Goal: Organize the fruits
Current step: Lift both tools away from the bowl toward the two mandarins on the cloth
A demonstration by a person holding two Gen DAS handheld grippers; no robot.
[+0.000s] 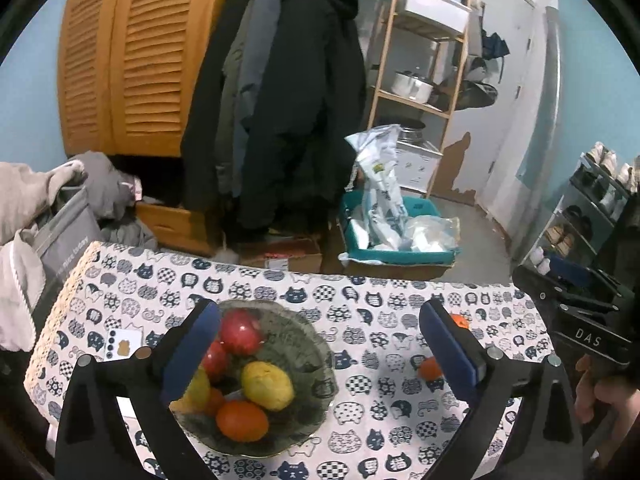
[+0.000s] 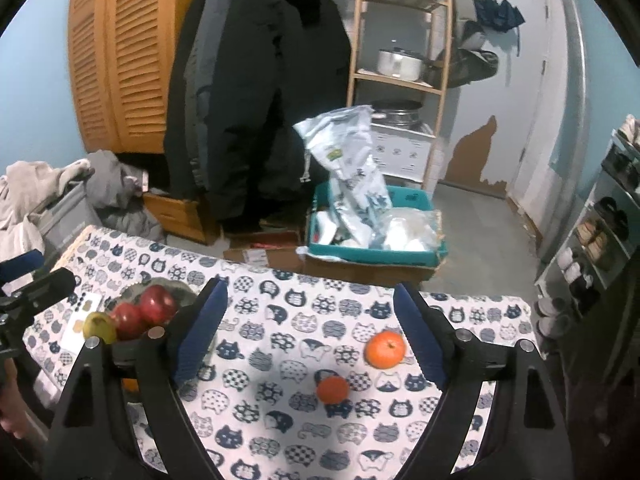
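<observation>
Left gripper [image 1: 320, 344]: jaws spread wide, nothing between the blue pads [image 1: 192, 352]. It hangs above a table covered by a cat-print cloth [image 1: 280, 292]. Below its left finger sits a grey glass bowl [image 1: 308, 360].

Bowl contents:
- Two red apples [image 1: 240, 332], at the far left of the bowl, one partly hidden behind the finger.
- A yellow lemon [image 1: 267, 385], near the bowl's centre, long axis running from upper left to lower right in the left wrist view.
- An orange fruit [image 1: 242, 420], at the near side, touching the lemon.
- A yellow-green fruit [image 1: 200, 390], at the left edge, mostly hidden.

Right gripper [image 2: 310, 336]: jaws equally wide, holding nothing. Two loose fruits lie on the cloth between its fingers:
- A larger orange [image 2: 385, 349], just beside the right pad, stem dimple facing up and toward the camera.
- A smaller tangerine [image 2: 333, 390], nearer the camera and apart from the orange. It is round, with no discernible long axis.

Both loose fruits are well apart from the bowl, to its right.
</observation>
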